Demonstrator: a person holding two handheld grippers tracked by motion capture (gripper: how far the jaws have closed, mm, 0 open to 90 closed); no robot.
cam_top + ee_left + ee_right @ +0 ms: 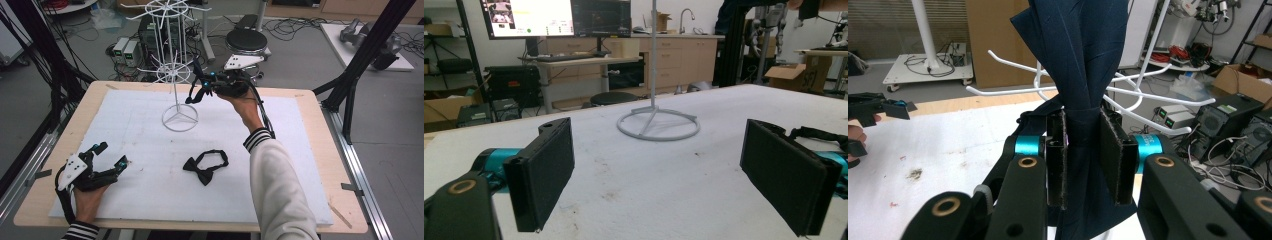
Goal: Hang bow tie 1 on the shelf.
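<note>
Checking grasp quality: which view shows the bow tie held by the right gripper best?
Right gripper view: the navy bow tie sits pinched at its knot between the jaws. High view shows it small, hanging from the right gripper by the rack.

light: even, bright indoor | shadows: soft | focus: slightly soft

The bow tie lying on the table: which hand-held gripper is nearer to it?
Left. The left gripper rests at the bow tie's left; the right gripper is raised by the rack.
</note>
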